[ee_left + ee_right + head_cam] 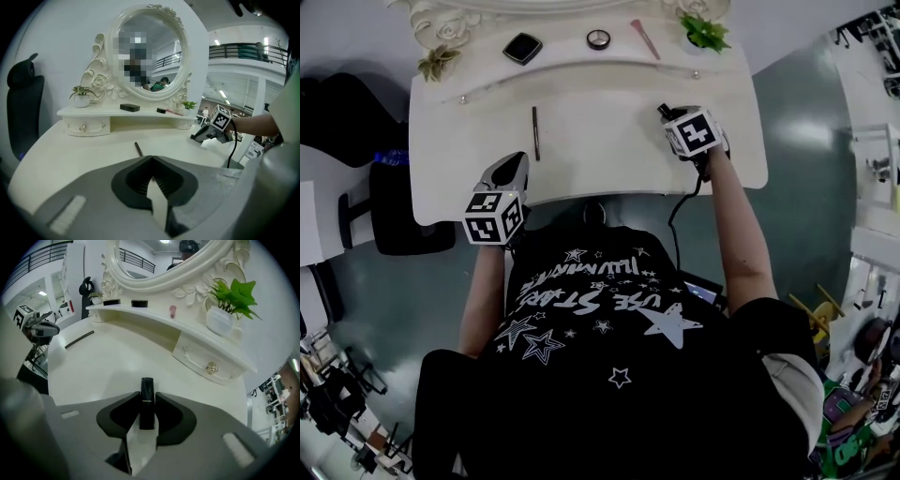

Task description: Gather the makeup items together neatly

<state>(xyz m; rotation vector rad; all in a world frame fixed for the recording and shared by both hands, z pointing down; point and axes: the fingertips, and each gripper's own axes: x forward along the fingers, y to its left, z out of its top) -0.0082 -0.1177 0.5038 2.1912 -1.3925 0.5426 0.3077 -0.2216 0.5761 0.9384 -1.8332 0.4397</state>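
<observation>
— Gripping what, on my right gripper (pixel 147 398)?
— Jaws pinch a black lipstick (pixel 147 386), I think, low before the shelf (pixel 150 315), for gathering. My left gripper (pixel 151 160) is closed, empty, well back from the shelf.

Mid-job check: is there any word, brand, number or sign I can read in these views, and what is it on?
Black shirt: white lettering among printed stars, upside down and creased, too unsure to quote.
Marker cubes on the left gripper and right gripper: black-and-white square patterns only, no words.
Lipstick clamped in the right gripper: no print visible.
</observation>
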